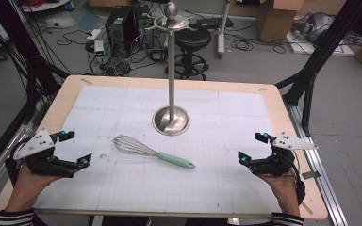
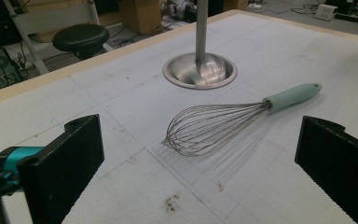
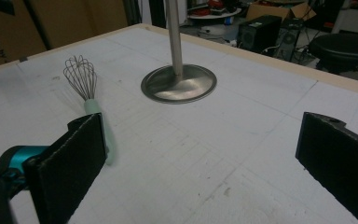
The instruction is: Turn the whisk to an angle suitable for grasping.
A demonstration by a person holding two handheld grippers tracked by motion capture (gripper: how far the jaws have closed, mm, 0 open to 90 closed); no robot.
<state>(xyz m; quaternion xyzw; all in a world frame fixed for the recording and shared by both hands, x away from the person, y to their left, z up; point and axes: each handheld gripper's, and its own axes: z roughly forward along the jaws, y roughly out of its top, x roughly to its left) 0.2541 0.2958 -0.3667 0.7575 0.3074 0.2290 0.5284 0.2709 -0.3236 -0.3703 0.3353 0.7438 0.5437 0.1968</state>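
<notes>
A wire whisk point(image 1: 152, 152) with a mint-green handle lies flat on the white mat, wires to the left, handle to the right. Behind it stands a steel utensil stand point(image 1: 171, 70) with a round base and a hook ring at its top. My left gripper point(image 1: 73, 148) rests at the table's left side, open and empty, its jaws pointing at the whisk point(image 2: 223, 122). At the right side my right gripper point(image 1: 253, 147) is open and empty too, with the whisk point(image 3: 85, 84) lying ahead beyond its left jaw and the stand's base point(image 3: 178, 84) farther off.
The white gridded mat point(image 1: 226, 183) covers most of the wooden table point(image 1: 66, 92). Beyond the far edge stand a black stool point(image 1: 193, 40), computer cases and cardboard boxes. Black frame legs rise at both sides of the table.
</notes>
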